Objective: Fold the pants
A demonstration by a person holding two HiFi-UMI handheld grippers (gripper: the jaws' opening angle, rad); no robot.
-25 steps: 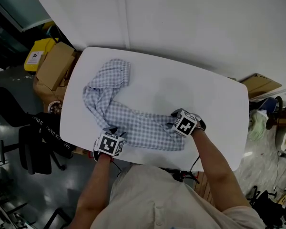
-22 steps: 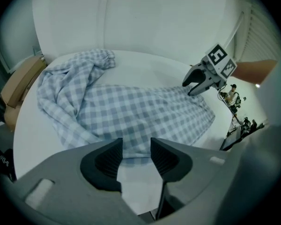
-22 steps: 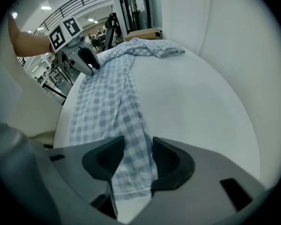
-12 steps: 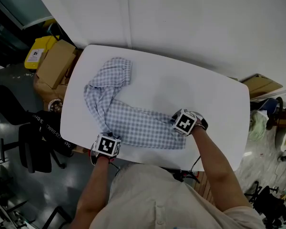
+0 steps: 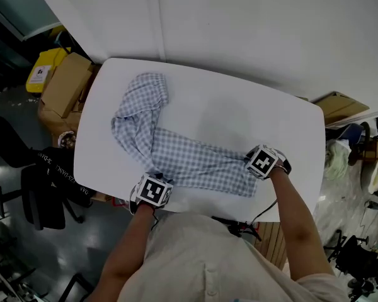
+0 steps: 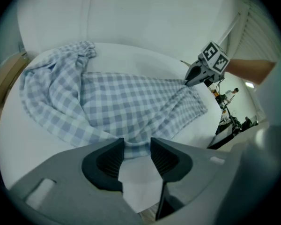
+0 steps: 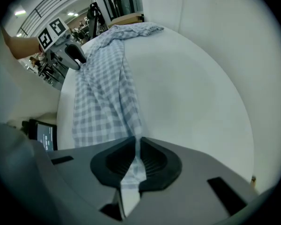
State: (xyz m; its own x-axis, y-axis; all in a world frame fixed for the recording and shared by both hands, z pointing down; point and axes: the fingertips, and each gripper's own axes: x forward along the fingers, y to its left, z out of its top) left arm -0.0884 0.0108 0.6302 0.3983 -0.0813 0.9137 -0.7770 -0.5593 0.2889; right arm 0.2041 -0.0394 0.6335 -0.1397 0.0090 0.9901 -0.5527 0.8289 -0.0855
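From the head view, the checkered pants (image 5: 183,159) lie on the white table (image 5: 239,118), one leg running along the near edge from left to right and the other bunched and bent away toward the far left corner. The left gripper (image 5: 152,178) sits at the near left end of the cloth and the right gripper (image 5: 255,163) at the near right end. Compared with a second ago, the right gripper has gone further right along the near edge, the cloth's right end has gone with it, and the leg now lies longer and flatter. The left gripper has shifted only a little. Cardboard boxes (image 5: 63,87) stand on the floor past the table's left end. In the left gripper view, the jaws stand wide apart with the near hem of the pants lying between their tips. The cloth looks flat on the table, and I cannot tell whether the pads touch it. The right gripper shows at the far right of the cloth. In the right gripper view, the jaws are closing and stand almost together, pinching a thin fold of the checkered cloth. The rest of the pants stretches away from them toward the left gripper.
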